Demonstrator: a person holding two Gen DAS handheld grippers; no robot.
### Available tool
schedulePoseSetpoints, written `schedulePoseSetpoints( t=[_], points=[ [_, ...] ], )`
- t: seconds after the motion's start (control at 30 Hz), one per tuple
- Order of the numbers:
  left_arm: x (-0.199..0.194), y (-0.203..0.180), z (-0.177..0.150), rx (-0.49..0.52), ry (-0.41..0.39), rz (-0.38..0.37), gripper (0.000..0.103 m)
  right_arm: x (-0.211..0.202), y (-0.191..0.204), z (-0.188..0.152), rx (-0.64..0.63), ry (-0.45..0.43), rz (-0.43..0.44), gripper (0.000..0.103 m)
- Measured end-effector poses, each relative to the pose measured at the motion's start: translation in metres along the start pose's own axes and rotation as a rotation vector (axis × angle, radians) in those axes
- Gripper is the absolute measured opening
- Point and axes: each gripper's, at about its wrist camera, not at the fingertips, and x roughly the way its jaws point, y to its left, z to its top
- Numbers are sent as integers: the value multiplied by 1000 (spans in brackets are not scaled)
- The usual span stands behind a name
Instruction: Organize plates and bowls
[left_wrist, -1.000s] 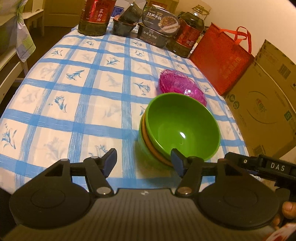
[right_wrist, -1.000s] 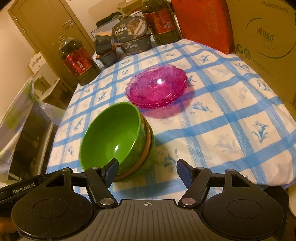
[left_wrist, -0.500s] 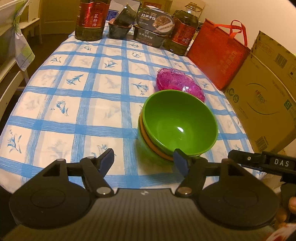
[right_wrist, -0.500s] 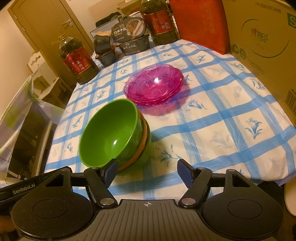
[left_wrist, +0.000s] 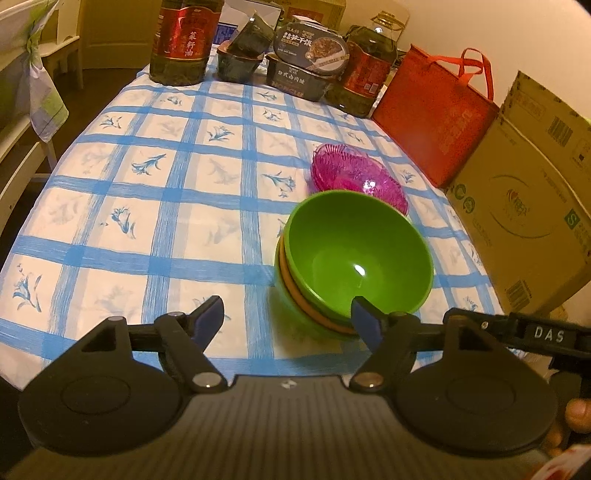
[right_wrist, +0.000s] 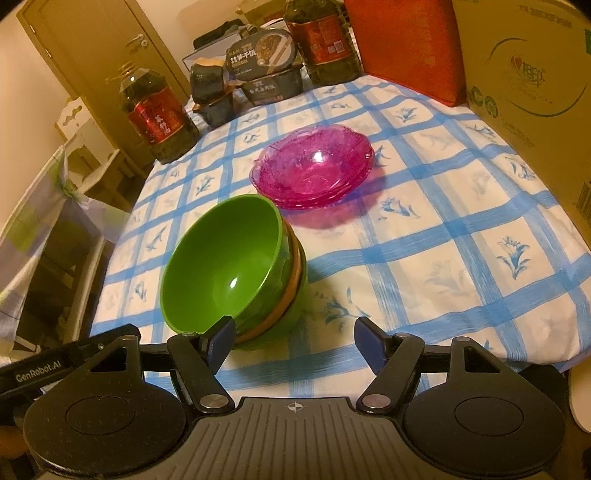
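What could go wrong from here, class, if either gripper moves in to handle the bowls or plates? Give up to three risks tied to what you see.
1. The top green bowl sits tilted in the bowl stack; a nudge might slide it off.
2. The stack stands near the table's front edge, so a push could tip it over.
3. The pink plates lie just behind the stack; moving either could knock the other.

Worktop w/ blue-checked white cloth (left_wrist: 177, 206); plain cream wall (left_wrist: 517, 33) behind; olive-brown door w/ lever handle (right_wrist: 110, 40); dim warm light.
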Motion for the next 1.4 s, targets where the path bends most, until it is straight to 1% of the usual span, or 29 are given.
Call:
schedulePoseSetpoints(
  t=[0.1,0.47,0.77,1.0,1.07,1.2,1.27,1.4],
  points=[
    [2,0,5,0,-5,-8,77,2,1,3,-4,0,-1,71],
    [17,1,22,-3,3,-19,77,15,-1,13,6,10,-3,71],
    [39,8,27,-16,38,-17,77,33,1,18,-8,22,23,71],
    [59,12,32,-28,69,-25,77,50,-2,24,19,16,37,70],
    [64,12,34,-31,72,-27,77,55,-4,27,25,20,40,63],
    [73,12,38,-41,74,-38,76,64,-9,30,46,26,45,53],
    [76,12,39,-46,74,-44,76,68,-11,31,54,28,47,46],
    [86,11,41,-40,89,-38,74,76,-13,33,59,35,50,41]
  ],
)
